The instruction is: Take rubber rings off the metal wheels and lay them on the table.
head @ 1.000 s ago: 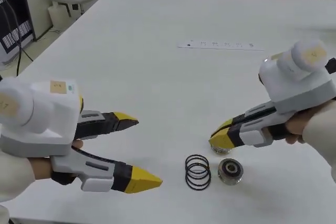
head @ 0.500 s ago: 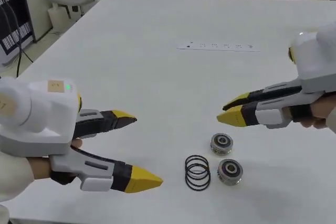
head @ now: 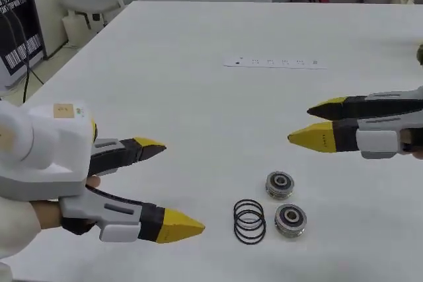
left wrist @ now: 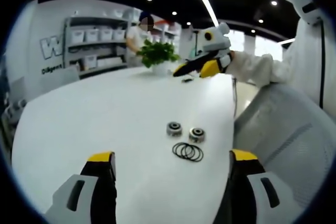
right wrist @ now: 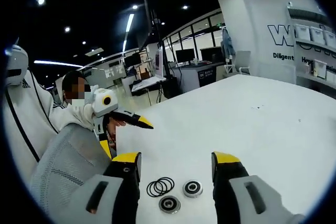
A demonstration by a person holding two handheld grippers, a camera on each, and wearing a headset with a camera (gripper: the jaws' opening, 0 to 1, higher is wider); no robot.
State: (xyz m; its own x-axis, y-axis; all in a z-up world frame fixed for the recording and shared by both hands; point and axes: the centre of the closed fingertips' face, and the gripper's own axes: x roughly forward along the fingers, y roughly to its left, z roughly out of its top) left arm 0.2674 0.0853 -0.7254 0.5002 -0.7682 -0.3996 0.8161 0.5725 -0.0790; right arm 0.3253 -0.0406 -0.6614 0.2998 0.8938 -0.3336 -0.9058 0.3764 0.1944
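Gaping empty above table: left tool (head: 182, 187), right tool (head: 301, 123).

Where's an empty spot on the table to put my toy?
Plenty of bare table lies between the white strip and the metal wheels, and beyond the strip too. It's crowded near the front: rubber rings lie beside the wheels, with the left gripper and right gripper either side.

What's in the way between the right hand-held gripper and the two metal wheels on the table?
Nothing visible. The right hand-held gripper hovers open over bare table, up and to the right of the farther metal wheel and the nearer metal wheel in the head view. The rubber rings lie on the wheels' other side, outside that path.
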